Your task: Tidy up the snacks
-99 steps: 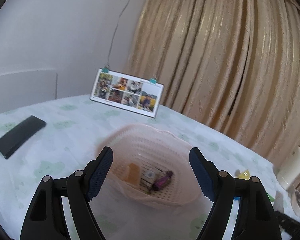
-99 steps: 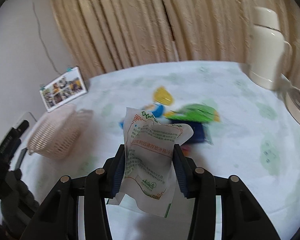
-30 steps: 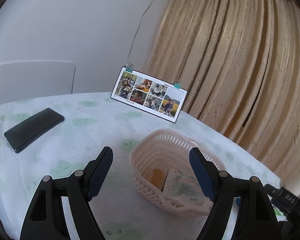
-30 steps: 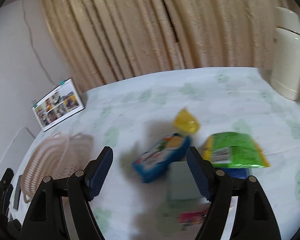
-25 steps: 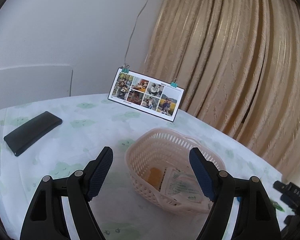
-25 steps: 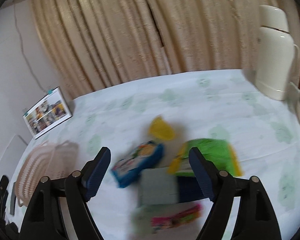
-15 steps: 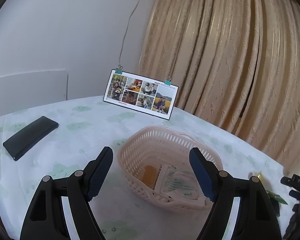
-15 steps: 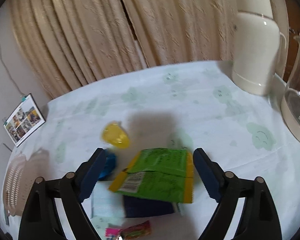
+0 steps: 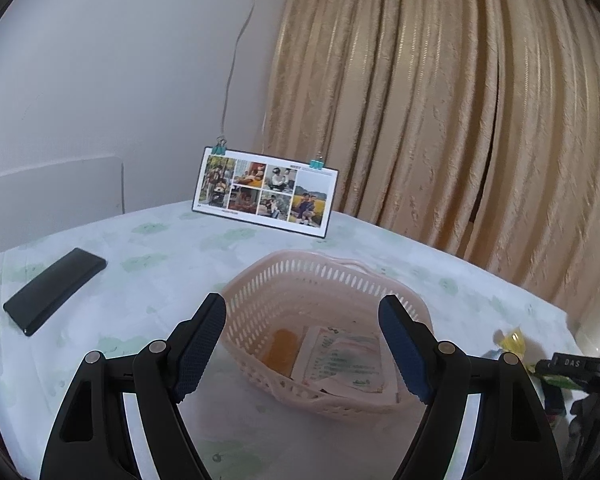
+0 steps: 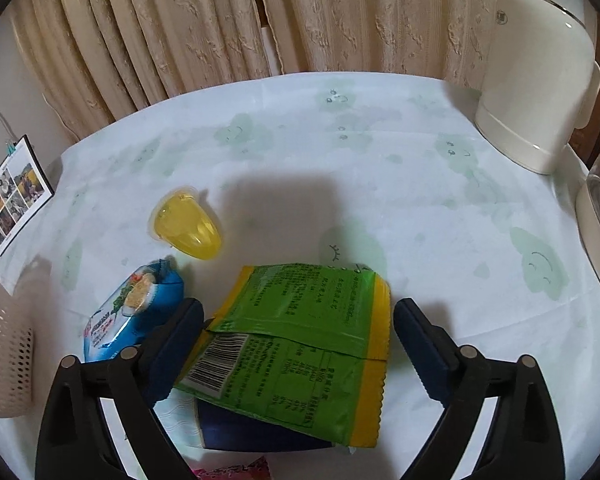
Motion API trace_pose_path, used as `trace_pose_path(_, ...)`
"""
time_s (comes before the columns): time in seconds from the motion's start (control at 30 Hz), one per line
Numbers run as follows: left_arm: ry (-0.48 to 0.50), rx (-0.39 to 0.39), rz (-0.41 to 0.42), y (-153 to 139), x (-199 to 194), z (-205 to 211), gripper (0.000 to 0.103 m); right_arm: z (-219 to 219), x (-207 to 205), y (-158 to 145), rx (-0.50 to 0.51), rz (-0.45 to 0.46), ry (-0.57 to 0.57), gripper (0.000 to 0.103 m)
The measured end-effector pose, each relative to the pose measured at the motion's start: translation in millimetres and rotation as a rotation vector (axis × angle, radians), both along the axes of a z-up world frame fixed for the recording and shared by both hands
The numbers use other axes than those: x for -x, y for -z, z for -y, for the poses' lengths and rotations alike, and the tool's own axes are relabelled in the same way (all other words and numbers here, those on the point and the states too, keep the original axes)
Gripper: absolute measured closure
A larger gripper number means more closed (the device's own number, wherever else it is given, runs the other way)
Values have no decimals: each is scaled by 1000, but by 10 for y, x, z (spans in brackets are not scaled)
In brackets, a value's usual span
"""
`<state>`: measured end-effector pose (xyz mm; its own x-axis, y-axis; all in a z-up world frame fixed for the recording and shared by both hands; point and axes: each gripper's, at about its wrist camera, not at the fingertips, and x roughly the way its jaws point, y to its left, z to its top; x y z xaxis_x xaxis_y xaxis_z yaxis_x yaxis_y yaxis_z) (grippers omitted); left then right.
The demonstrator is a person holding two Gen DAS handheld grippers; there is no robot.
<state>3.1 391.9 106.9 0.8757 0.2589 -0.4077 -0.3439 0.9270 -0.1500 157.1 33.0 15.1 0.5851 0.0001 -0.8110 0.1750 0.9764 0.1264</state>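
Since a second ago the right claw (image 10: 296, 330) is dropping over the green snack bag (image 10: 300, 336), spread wide and empty. That bag's looking light, crinkly and slippery, so I'd be pinching a sealed edge; left claw (image 9: 302, 346) is hanging open by the basket (image 9: 324, 280)

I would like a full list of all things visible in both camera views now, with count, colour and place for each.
basket: 1, pink, table centre-left, between the left fingers in the left view
white packet: 1, white with green print, inside basket
orange packet: 1, orange, inside basket
green bag: 1, green and yellow, between the right fingers, on a dark blue pack
blue bag: 1, blue, left of green bag
jelly cup: 1, yellow, on its side
pink wrapper: 1, bottom edge
phone: 1, black, table left
photo card: 1, standing at table back
flask: 1, cream, right
table: 1, green-patterned cloth
curtain: beige, behind
left gripper: open
right gripper: open
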Motion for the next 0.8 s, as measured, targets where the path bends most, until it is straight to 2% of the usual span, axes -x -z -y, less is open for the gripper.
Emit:
trace_pose_path(0.13,15,-7,-12,9,-17,50,24,9,1,45,-7,-20,-24,8)
trace_pose_path(0.2,24,-18,-14,6,-20,88,24,17,34,64,-7,-16,-30,14)
trace_pose_path(0.27,37,-30,-16,4,-25,139,24,8,53,51,16,-1,-34,34)
trace_pose_path(0.3,51,-41,-18,2,-29,182,24,16,72,40,1,9,-45,40)
trace_pose_path(0.37,69,-57,-22,-4,-38,249,24,27,87,20,-12,16,-52,63)
trace_pose_path(0.47,103,-84,-28,-16,-42,369,24,62,119,22,-29,32,-54,75)
trace_pose_path(0.67,170,-110,-52,-33,-77,573,24,214,215,10,-96,75,-42,90)
trace_pose_path(0.8,224,-99,-73,-62,-129,693,24,325,256,-21,-144,96,-31,90)
